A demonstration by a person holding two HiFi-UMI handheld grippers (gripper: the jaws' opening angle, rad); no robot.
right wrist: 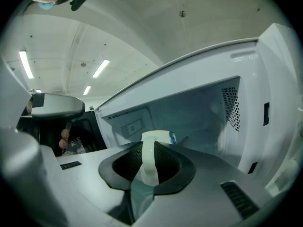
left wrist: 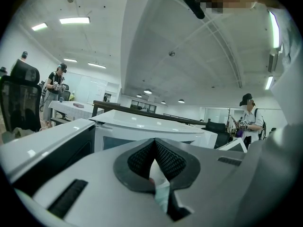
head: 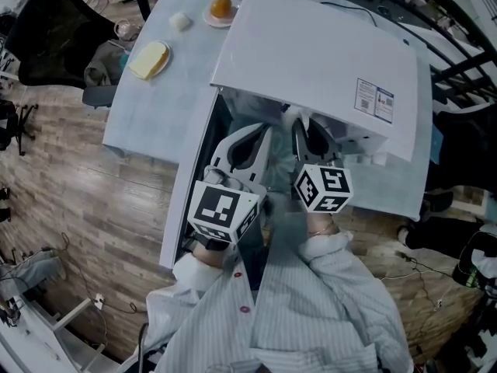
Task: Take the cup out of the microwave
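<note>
The white microwave [head: 311, 61] stands on a pale table [head: 163, 107], its door [head: 190, 177] swung open to the left. In the right gripper view a white cup [right wrist: 160, 136] sits right at the jaw tips, with the microwave's cavity [right wrist: 199, 112] behind it. My right gripper [right wrist: 150, 148] is shut on the cup's handle [right wrist: 147, 168]. From the head view that gripper [head: 300, 130] reaches into the opening and hides the cup. Beside it, by the door, my left gripper [head: 258, 134] is shut with nothing in it; its pads [left wrist: 163, 157] meet at the tips.
On the table's far left lie bread on a plate [head: 149, 59], an orange on a saucer [head: 221, 8] and a small white lump [head: 180, 21]. A black office chair [head: 54, 37] stands on the wooden floor. Two people [left wrist: 57, 86] [left wrist: 247, 117] stand in the background.
</note>
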